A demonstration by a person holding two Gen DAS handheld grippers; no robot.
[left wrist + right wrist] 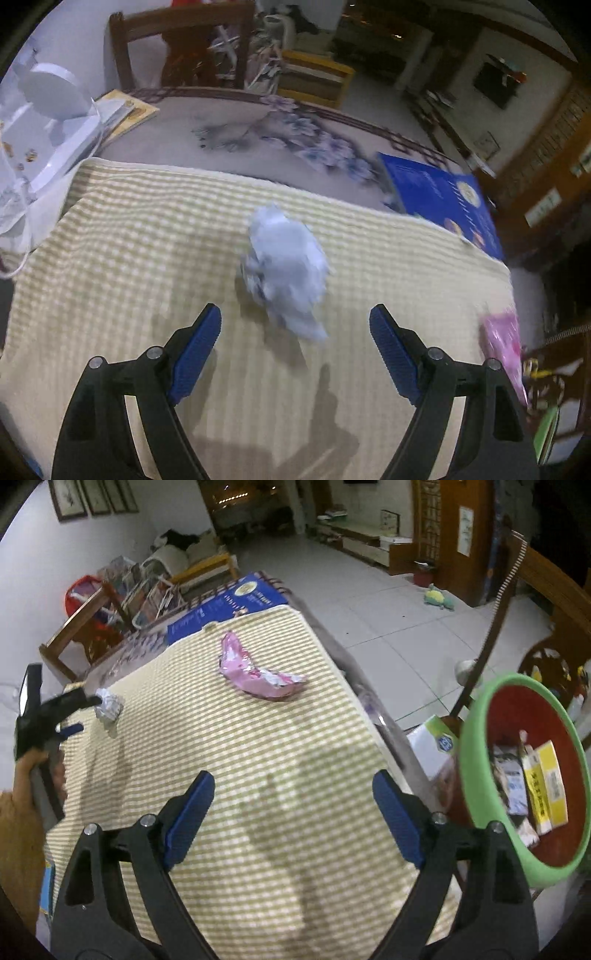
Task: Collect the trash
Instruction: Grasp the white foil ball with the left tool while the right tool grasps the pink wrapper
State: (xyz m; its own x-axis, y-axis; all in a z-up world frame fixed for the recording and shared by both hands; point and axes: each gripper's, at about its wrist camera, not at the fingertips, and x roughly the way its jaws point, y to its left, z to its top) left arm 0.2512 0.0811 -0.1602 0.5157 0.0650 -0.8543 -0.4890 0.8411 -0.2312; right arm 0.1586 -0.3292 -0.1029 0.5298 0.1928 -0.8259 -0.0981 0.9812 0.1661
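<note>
Yellow-and-white checked cloth point(155, 236) covers the near part of the table, and on it lies a crumpled ball of white paper point(286, 269), a little blurred in the left wrist view. The left gripper point(295, 317) hangs over the cloth with its blue-padded jaws spread wide and nothing between them; the paper ball sits just ahead of the gap, nearer the left finger line than the right, and I cannot tell whether a pad touches it. From the right wrist view the same gripper point(79, 710) shows at the far left edge, held in a hand point(37, 771), with its tips next to the paper ball point(108, 708). The right gripper point(293, 786) is also wide open and empty, above a bare stretch of cloth point(258, 760). Beyond it a pink wrapper point(258, 675) lies curved on the cloth, well apart from the paper ball. Off the table's right side stands a bin point(476, 716) with a green rim and a red inside, and boxes and packets point(543, 786) already lie in it. A blue book point(443, 199) rests at the far end of the cloth, partly on the grey flowered table cover point(236, 125). A wooden chair point(177, 40) stands behind the table.
</note>
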